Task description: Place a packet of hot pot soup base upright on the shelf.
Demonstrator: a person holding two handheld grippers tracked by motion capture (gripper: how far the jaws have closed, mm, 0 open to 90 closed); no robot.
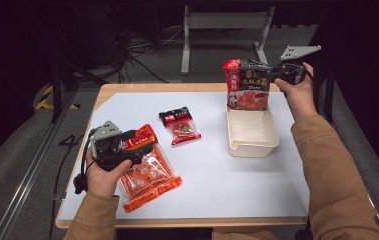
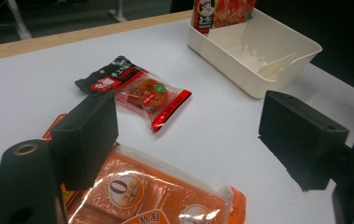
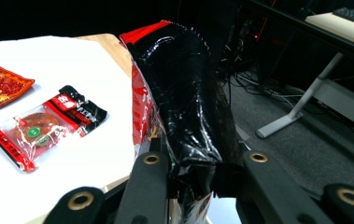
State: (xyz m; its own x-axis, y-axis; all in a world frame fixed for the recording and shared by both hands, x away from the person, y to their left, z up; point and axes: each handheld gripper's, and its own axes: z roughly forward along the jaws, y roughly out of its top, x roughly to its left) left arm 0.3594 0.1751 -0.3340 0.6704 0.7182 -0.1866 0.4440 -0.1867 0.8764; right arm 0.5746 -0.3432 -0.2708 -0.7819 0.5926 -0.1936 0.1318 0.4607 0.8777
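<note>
My right gripper (image 1: 273, 75) is shut on the upper edge of a black and red food packet (image 1: 246, 86), which hangs upright with its lower edge at the far end of a white tray (image 1: 254, 150). In the right gripper view the jaws (image 3: 202, 175) pinch the packet's (image 3: 184, 93) crinkled black side. My left gripper (image 2: 188, 135) is open, its pads (image 2: 88, 140) hovering just over an orange packet (image 2: 151, 196) near the table's front left. In the high view this gripper (image 1: 134, 145) rests over that orange packet (image 1: 149, 177). A small red and black packet (image 1: 179, 125) lies flat between them.
The white tray (image 2: 233, 65) holds nothing on its floor besides the hanging packet's (image 2: 212, 14) lower end. A white sheet (image 1: 227, 180) covers the wooden table (image 1: 107, 90). Beyond the far edge are table legs (image 1: 187, 45) and cables on the floor.
</note>
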